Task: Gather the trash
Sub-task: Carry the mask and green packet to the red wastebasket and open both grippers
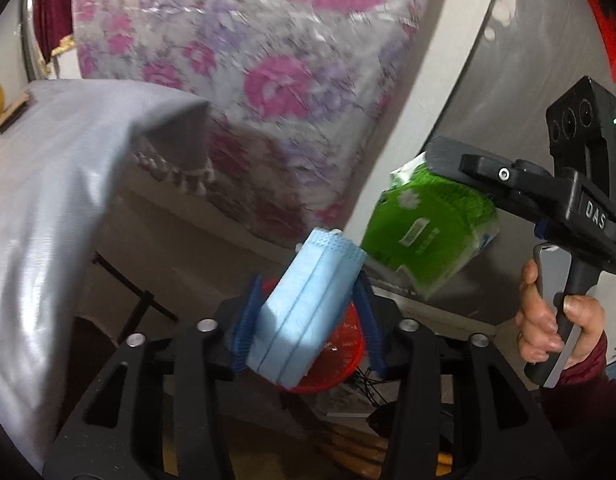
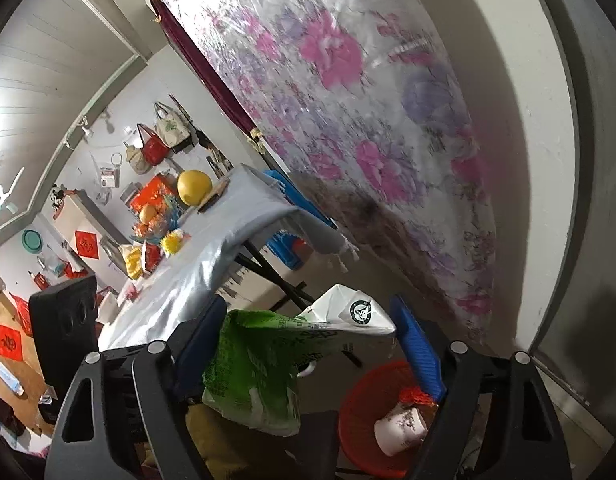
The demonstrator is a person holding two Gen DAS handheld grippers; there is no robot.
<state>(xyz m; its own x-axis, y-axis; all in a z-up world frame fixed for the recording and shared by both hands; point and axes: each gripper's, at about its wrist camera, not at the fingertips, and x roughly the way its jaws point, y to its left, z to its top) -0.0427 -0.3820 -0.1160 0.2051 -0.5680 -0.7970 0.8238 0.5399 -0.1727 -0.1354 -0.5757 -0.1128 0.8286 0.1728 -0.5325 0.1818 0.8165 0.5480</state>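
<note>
A folded blue face mask [image 1: 308, 304] sits between the blue pads of my left gripper [image 1: 308, 280], which is shut on it. Directly under the mask is a red basket [image 1: 343, 352]. To the right, a hand [image 1: 547, 328] holds my right gripper, whose upper finger [image 1: 447, 160] rests on a green and white plastic packet [image 1: 427, 232]. In the right wrist view my right gripper [image 2: 308, 308] is shut on that crumpled packet [image 2: 252, 360], jaws wide. The red basket [image 2: 367, 400] lies below and to the right, with a paper cup [image 2: 399, 428] inside.
A folding table under a grey cloth [image 2: 212, 248] stands on the left, its cloth [image 1: 48, 200] hanging low. On it are a yellow fruit [image 2: 194, 187] and bright packets. A floral plastic sheet [image 2: 347, 80] covers the wall behind. Blue crates [image 2: 288, 252] sit under the table.
</note>
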